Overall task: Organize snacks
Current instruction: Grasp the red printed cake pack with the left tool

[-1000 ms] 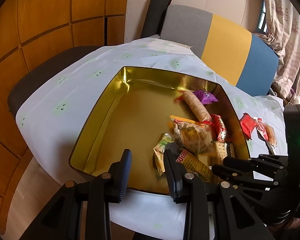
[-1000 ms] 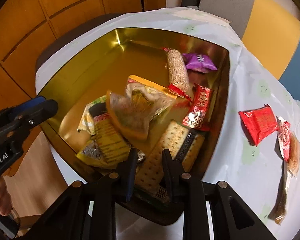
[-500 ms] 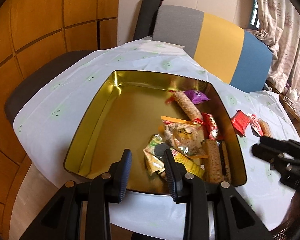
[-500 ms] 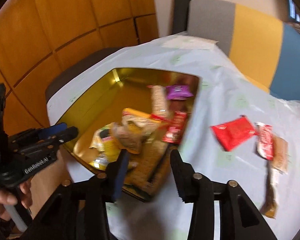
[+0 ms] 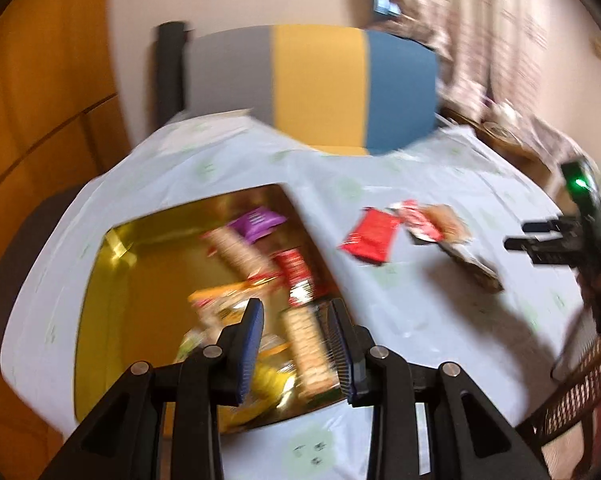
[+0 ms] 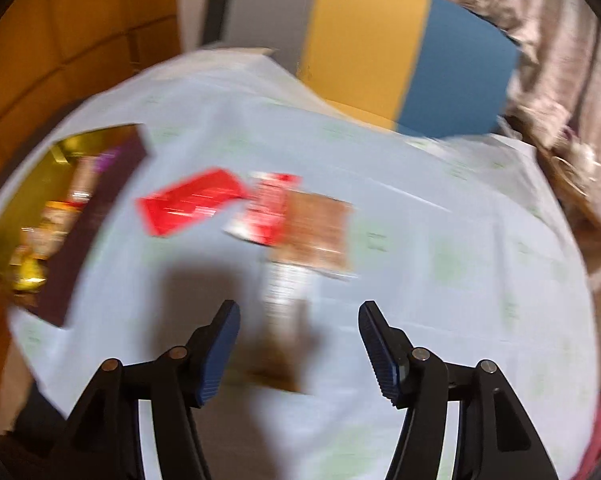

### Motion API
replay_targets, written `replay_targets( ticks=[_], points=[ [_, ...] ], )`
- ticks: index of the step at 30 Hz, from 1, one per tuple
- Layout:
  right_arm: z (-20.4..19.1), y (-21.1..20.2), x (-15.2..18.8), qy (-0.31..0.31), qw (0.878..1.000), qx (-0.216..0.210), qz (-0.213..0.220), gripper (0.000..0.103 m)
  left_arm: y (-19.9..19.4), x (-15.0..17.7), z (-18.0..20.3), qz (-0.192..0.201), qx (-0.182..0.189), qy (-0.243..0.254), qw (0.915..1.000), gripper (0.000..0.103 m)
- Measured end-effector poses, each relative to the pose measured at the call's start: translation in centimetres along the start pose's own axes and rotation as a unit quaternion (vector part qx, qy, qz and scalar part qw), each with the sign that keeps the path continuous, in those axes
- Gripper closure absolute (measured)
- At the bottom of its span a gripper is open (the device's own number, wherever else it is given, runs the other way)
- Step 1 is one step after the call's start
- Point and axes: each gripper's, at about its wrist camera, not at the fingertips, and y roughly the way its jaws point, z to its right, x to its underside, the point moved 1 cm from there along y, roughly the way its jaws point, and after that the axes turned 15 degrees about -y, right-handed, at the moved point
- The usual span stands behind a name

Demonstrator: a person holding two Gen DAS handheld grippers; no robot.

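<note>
A gold tin (image 5: 100, 300) on the table holds several snack packets, among them a purple one (image 5: 256, 222) and a cracker pack (image 5: 308, 348). My left gripper (image 5: 296, 336) hangs open and empty above the tin's near right corner. On the cloth right of the tin lie a red packet (image 6: 188, 204), a red-and-white packet (image 6: 266, 212) and a brown biscuit packet (image 6: 316, 236). My right gripper (image 6: 298, 344) is wide open and empty just short of these loose packets; it also shows in the left wrist view (image 5: 540, 240). Both views are motion-blurred.
A pale tablecloth (image 6: 440, 280) covers the round table. A grey, yellow and blue chair back (image 5: 320, 80) stands behind it. Wood panelling (image 5: 40, 80) is at the left, curtains (image 5: 480, 40) at the right. A wicker chair (image 5: 580, 392) is at the lower right.
My right gripper has left the tin, swung right over the loose packets and opened wide. My left gripper has shifted right and its view has tilted up.
</note>
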Motion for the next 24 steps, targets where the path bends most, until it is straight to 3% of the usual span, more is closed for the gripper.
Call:
replay_targets(
  ticks=[5,6,9,15,17,20,24],
  points=[
    [6.4,2.2,3.8,0.083,0.996,0.017,-0.02,0.04,2.8,-2.4,4.6,-0.029,0.013,0.054,0.998,0.07],
    [7.4,2.7,4.3,0.105,0.993,0.022,-0.04,0.04,3.4,-2.8,5.6,-0.036,0.015,0.069,0.9969,0.07],
    [8.3,2.9,4.1,0.122,0.992,0.019,-0.034,0.04,6.2,-3.7,7.7,-0.065,0.027,0.089,0.9936,0.07],
    [8.4,2.2,3.2,0.135,0.991,-0.012,-0.001,0.035,13.0,-5.4,10.1,-0.14,0.023,0.083,0.9864,0.069],
    [8.5,1.9,3.0,0.144,0.989,-0.015,0.008,0.033,14.6,-5.7,10.8,-0.155,0.026,0.09,0.9834,0.061],
    [8.8,1.3,3.2,0.165,0.986,-0.029,0.018,0.032,17.0,-6.2,11.9,-0.174,0.002,0.11,0.9786,0.049],
    [8.9,1.0,3.3,0.174,0.984,-0.028,0.024,0.031,19.5,-6.4,12.6,-0.193,-0.015,0.128,0.9728,0.046]
  ],
)
